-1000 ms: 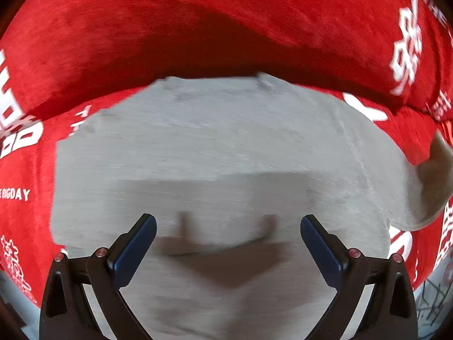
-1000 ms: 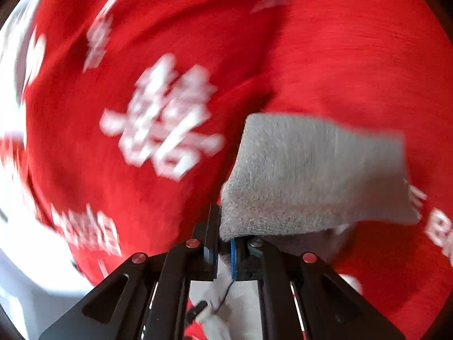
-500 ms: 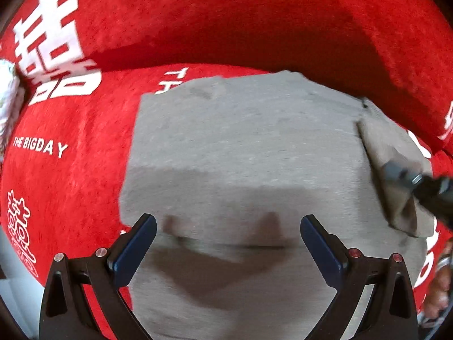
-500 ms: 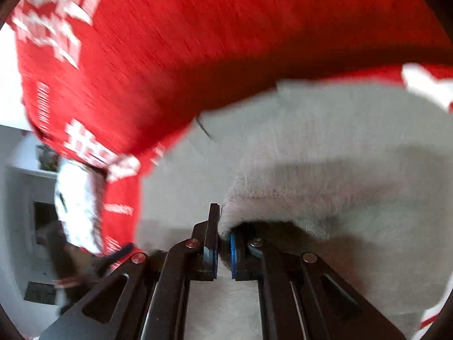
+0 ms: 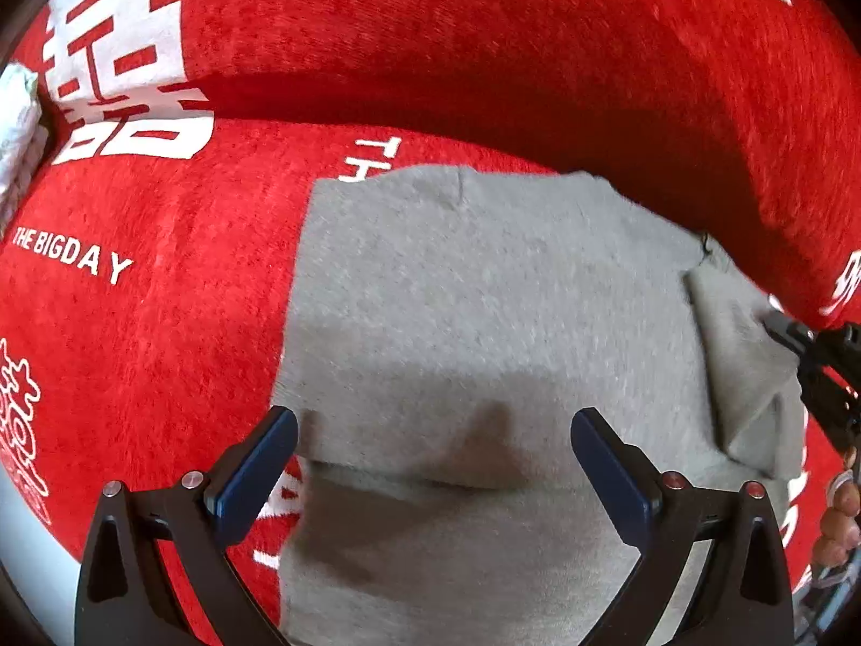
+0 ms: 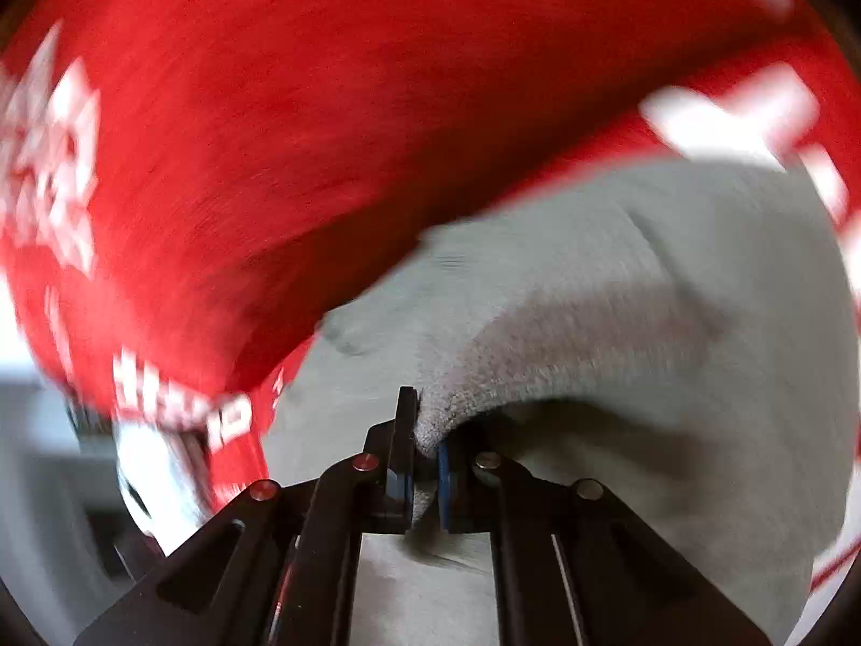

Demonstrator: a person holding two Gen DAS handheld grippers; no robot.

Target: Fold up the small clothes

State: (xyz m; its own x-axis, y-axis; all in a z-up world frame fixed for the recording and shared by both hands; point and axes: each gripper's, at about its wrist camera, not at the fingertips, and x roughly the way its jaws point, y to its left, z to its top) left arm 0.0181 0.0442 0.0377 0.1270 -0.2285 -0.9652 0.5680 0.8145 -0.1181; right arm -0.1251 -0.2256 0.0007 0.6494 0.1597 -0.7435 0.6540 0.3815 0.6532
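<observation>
A grey knitted garment (image 5: 484, 323) lies flat on the red cloth (image 5: 161, 323) with white lettering. My left gripper (image 5: 430, 457) hovers open over the garment's near part, nothing between its blue pads. My right gripper (image 6: 425, 463) is shut on a corner of the grey garment (image 6: 619, 334), which is drawn up and folded over the rest. In the left wrist view that folded flap (image 5: 742, 366) lies at the garment's right edge, with the right gripper (image 5: 780, 331) on it.
A raised red cushion or backrest (image 5: 484, 43) runs behind the garment. A white knitted item (image 5: 16, 129) sits at the far left edge. A person's fingers (image 5: 839, 511) show at the right edge. Pale floor shows low at the left (image 6: 43, 457).
The right gripper has carried the grey corner from the side in over the garment, laying a flap on its right edge. The left view has shifted, so the garment sits further right.
</observation>
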